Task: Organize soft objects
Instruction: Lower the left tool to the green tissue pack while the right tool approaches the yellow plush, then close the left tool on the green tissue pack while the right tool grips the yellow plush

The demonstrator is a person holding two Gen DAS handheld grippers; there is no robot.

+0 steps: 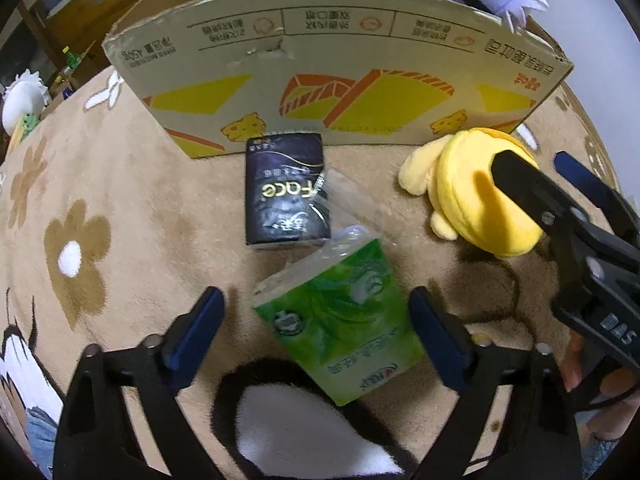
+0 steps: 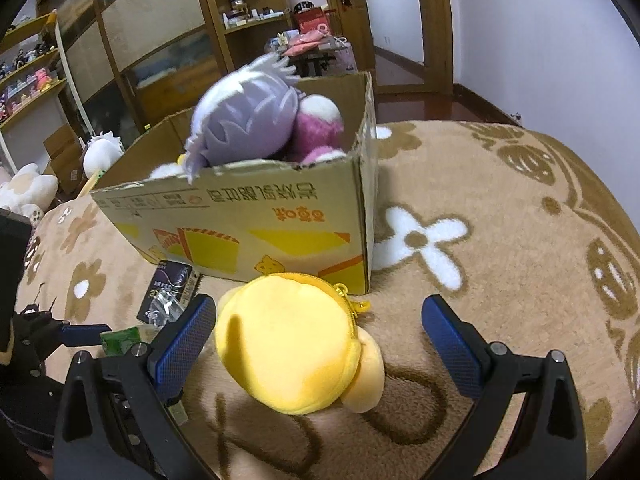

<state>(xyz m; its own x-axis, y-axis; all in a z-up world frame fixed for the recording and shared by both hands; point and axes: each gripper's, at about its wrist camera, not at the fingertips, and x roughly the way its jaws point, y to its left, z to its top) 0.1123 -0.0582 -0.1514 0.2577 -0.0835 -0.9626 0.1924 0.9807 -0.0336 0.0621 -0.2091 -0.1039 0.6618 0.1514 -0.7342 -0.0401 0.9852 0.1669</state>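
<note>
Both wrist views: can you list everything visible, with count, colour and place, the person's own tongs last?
cardboard box: one, tan with yellow and orange print, open top, on the blanket behind the loose items
purple plush: one, lavender, sticking out of the box top
pink plush: one, magenta and white, inside the box beside the purple one
yellow plush pouch: one, yellow, zippered, on the blanket in front of the box
dark tissue pack: one, black-purple, lying against the box front
green tissue pack: one, green, nearer than the dark pack
blanket: one, beige with brown and white flowers
left tongs: open, either side of the green pack
right tongs: open, either side of the yellow pouch
</note>
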